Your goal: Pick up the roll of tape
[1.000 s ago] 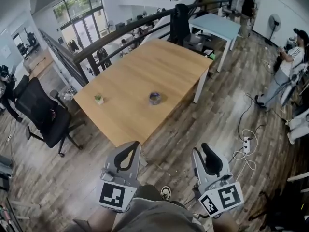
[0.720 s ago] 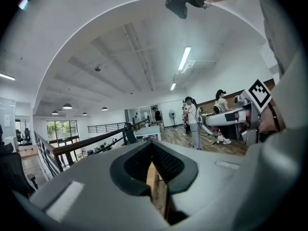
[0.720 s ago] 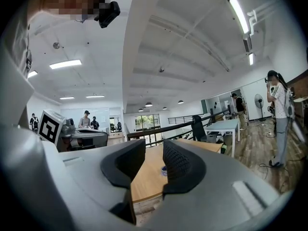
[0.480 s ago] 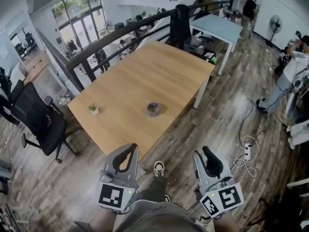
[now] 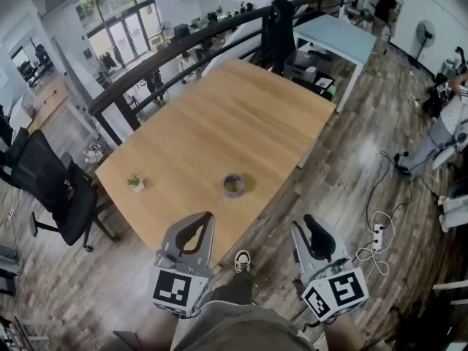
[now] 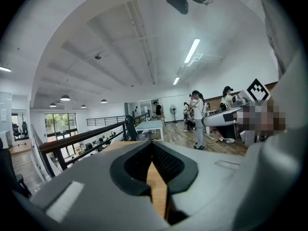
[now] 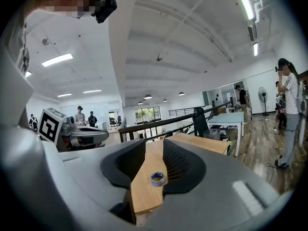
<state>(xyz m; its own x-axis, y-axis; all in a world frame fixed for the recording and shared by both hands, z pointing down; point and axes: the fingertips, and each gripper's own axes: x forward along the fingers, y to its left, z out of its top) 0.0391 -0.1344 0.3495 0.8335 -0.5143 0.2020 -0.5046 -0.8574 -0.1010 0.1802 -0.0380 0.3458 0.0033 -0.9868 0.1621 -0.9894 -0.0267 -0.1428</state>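
Observation:
The roll of tape [image 5: 234,185], bluish with a pale rim, lies flat on the wooden table [image 5: 219,115] near its front edge. In the right gripper view the tape [image 7: 157,178] shows between the jaws, some way ahead on the table [image 7: 142,196]. My right gripper [image 5: 301,224] [image 7: 154,142] is open by a narrow gap and holds nothing. The tips of my left gripper [image 5: 207,218] [image 6: 152,144] meet, with nothing held. Both hang over the floor, short of the table's near edge.
A small potted plant [image 5: 134,182] stands on the table's left side. A black office chair [image 5: 44,189] is at the left, a dark railing [image 5: 183,46] behind the table. A power strip with cables [image 5: 376,229] lies on the floor at the right, near people [image 5: 450,123].
I have stepped closer: the table and tape have slid down the head view toward the grippers. Both grippers keep their places in the frame and their jaws look unchanged.

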